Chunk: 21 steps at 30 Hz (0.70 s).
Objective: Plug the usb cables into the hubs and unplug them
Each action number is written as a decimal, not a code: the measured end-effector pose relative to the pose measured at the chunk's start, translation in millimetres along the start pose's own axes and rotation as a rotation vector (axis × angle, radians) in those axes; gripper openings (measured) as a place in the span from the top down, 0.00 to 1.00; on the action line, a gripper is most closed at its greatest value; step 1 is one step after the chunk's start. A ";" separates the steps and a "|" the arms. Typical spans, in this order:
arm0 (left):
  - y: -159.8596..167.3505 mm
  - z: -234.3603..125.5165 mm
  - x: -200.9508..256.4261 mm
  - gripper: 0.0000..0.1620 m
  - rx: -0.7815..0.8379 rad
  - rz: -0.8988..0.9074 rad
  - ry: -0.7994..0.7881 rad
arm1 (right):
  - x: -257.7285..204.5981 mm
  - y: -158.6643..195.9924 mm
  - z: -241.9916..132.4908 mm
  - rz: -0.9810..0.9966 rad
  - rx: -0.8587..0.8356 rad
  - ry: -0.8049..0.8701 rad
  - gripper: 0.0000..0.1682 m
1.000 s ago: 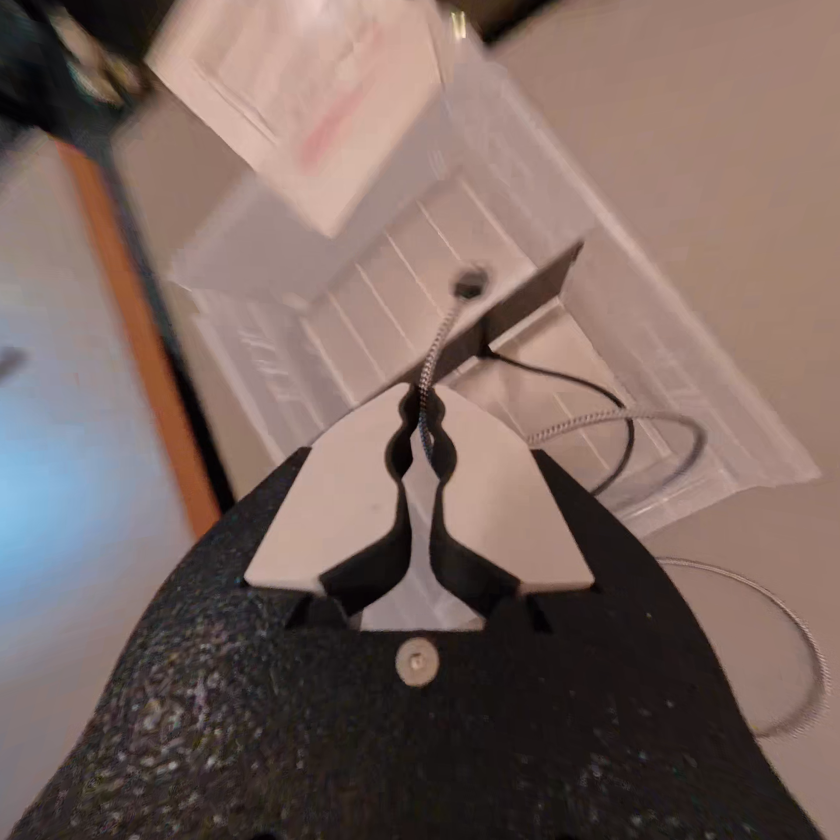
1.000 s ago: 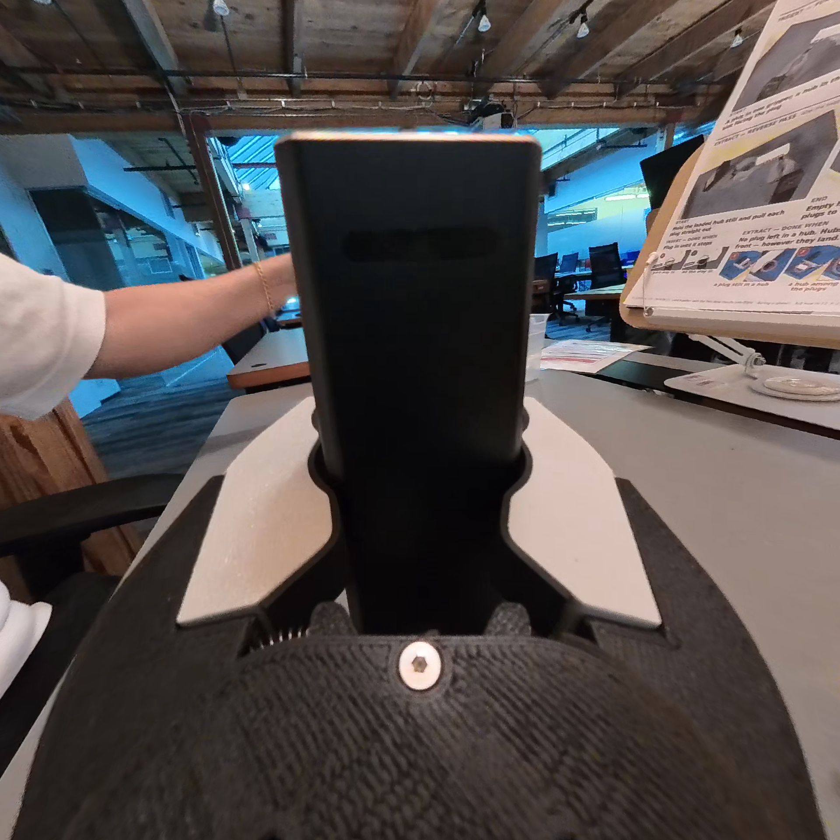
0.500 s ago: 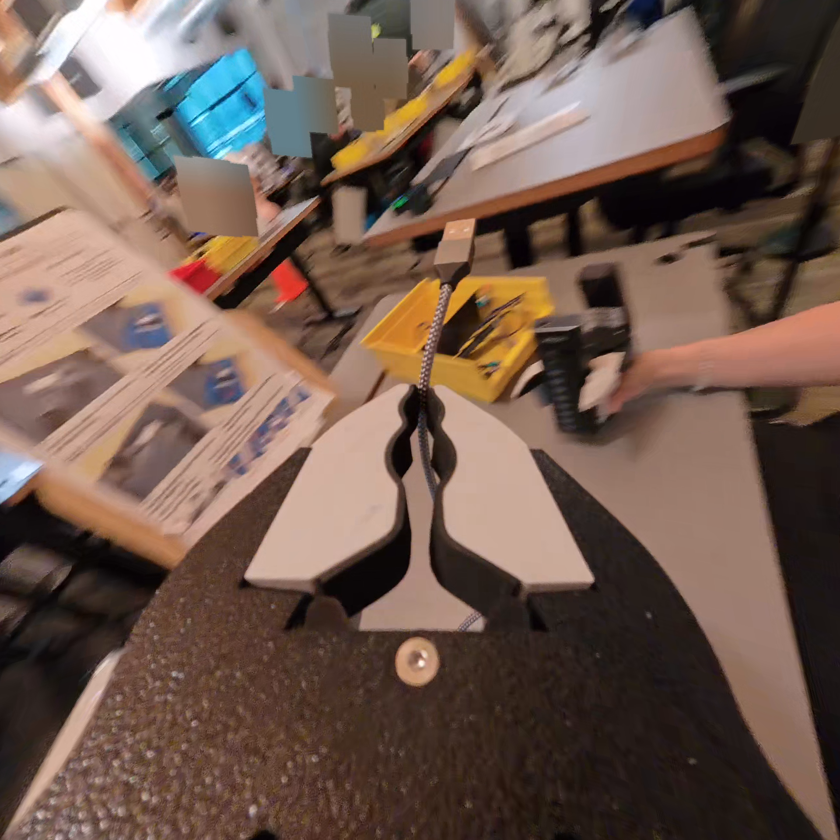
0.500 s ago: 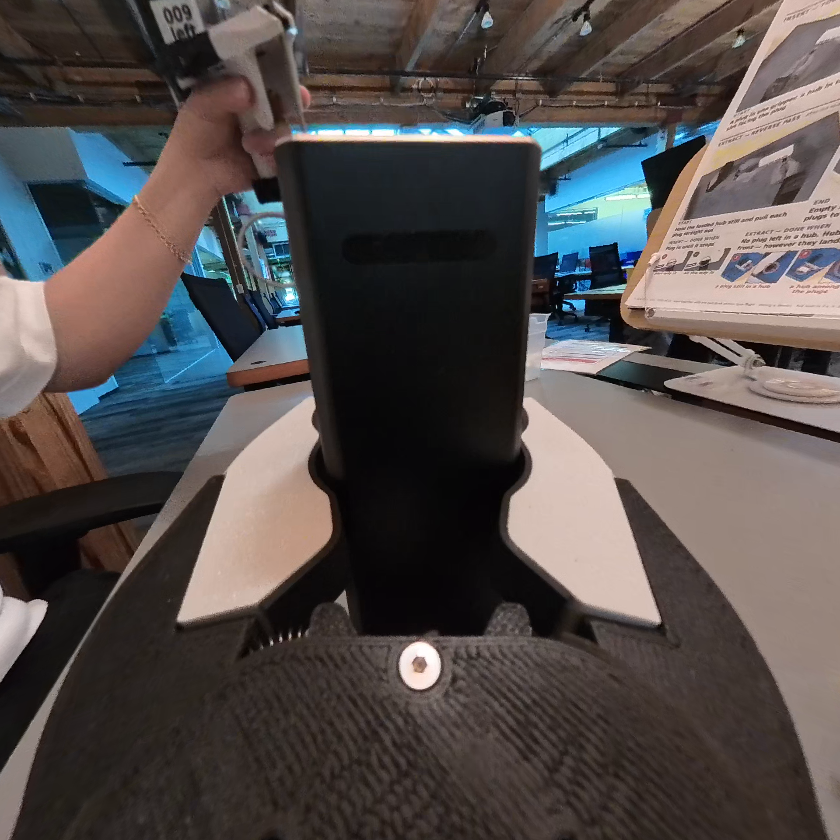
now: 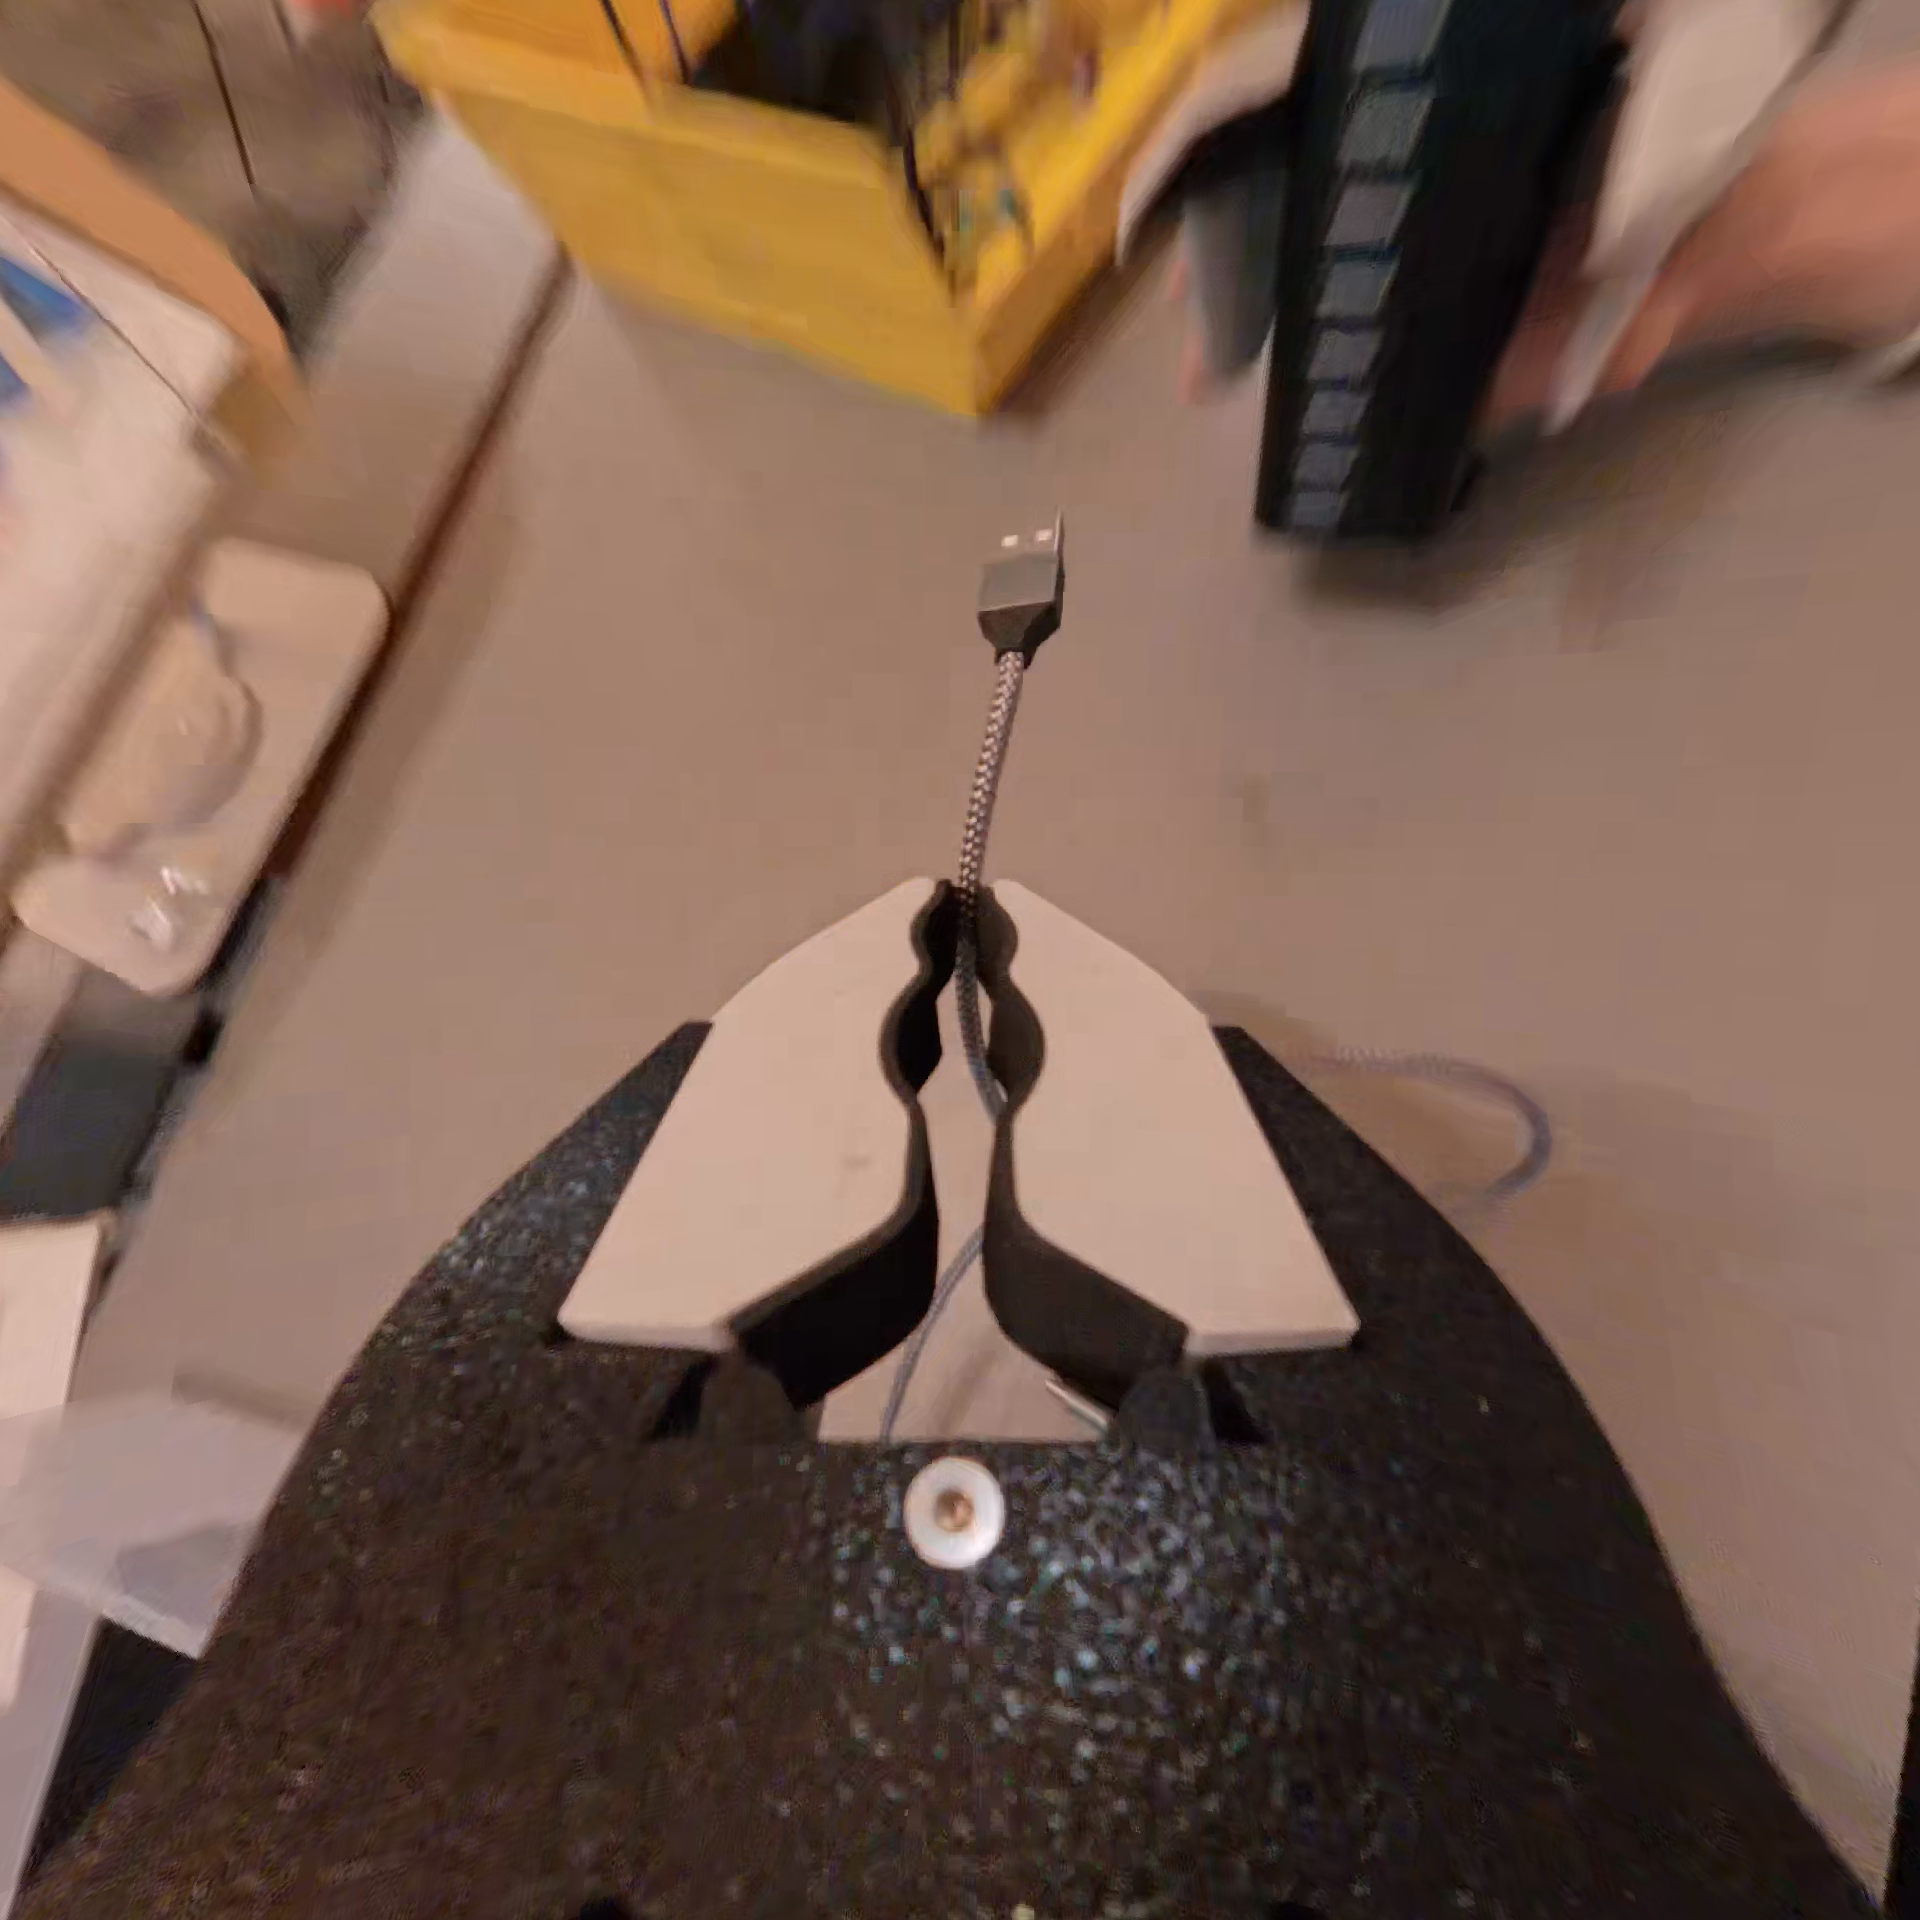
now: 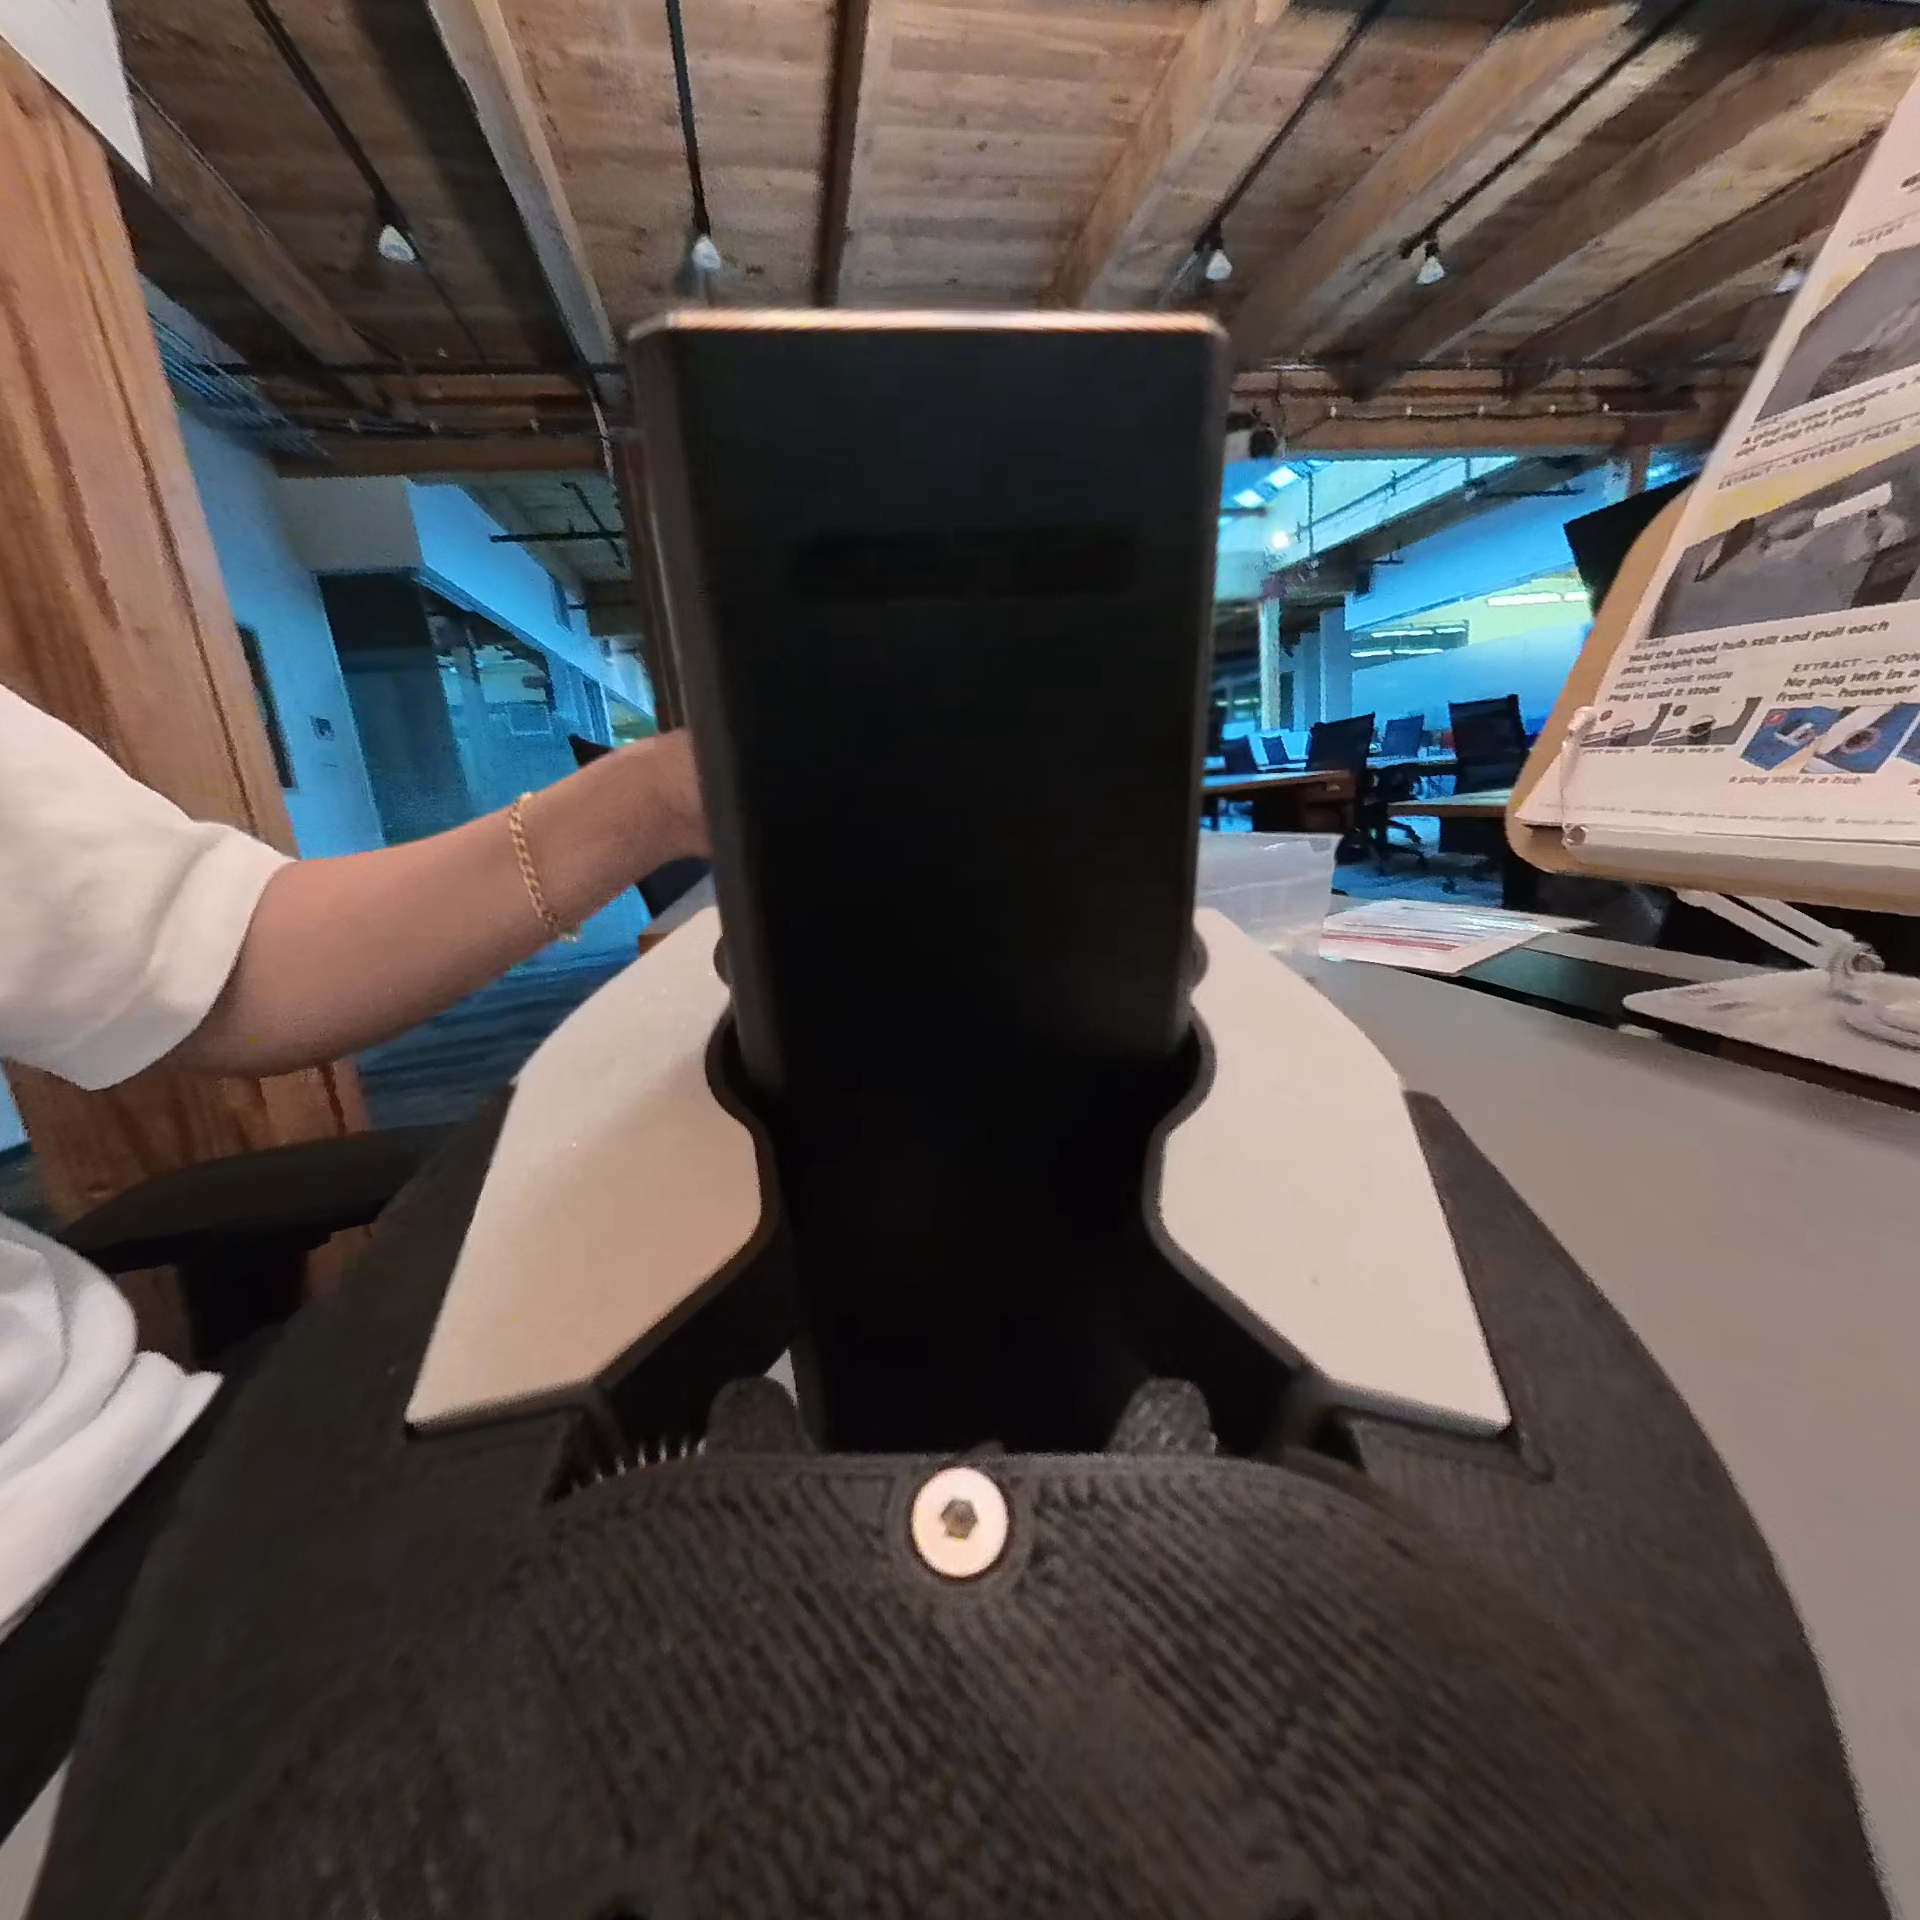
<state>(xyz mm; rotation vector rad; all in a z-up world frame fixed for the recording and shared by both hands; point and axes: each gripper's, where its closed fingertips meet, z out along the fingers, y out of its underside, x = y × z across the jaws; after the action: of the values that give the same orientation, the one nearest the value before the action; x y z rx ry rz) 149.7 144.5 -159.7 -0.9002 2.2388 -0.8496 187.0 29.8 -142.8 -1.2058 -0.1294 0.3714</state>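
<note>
Left tongs clenched on braided USB cable, plug raised above the grey worktop, near the upright hub. Right tongs gripping black USB hub, held upright.

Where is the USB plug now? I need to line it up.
Left wrist view: the USB plug sticks out ahead of the left hand-held gripper, above the table, short of the hub.

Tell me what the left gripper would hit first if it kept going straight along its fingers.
Probably the bare grey table: the left gripper, shut on the braided USB cable, tilts down toward it. Depth is unclear.
</note>
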 end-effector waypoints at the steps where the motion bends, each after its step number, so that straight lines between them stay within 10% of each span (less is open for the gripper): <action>1: 14.8 13.0 4.5 0.98 -0.085 0.000 -0.004 | -0.7 -2.3 -2.0 0.007 0.019 -0.012 0.54; 13: 56.7 69.2 45.7 0.97 -0.235 0.037 0.085 | -2.7 -9.6 -9.1 0.042 0.081 -0.062 0.54; 21: 10.4 44.9 38.4 0.67 0.015 -0.150 0.048 | 0.6 -7.7 -7.0 0.075 0.068 -0.065 0.54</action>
<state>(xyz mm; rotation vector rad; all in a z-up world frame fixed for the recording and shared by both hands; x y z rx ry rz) 153.7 106.5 -206.0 -1.0614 2.2245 -0.9629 191.2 21.4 -138.2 -1.1335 -0.1268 0.4772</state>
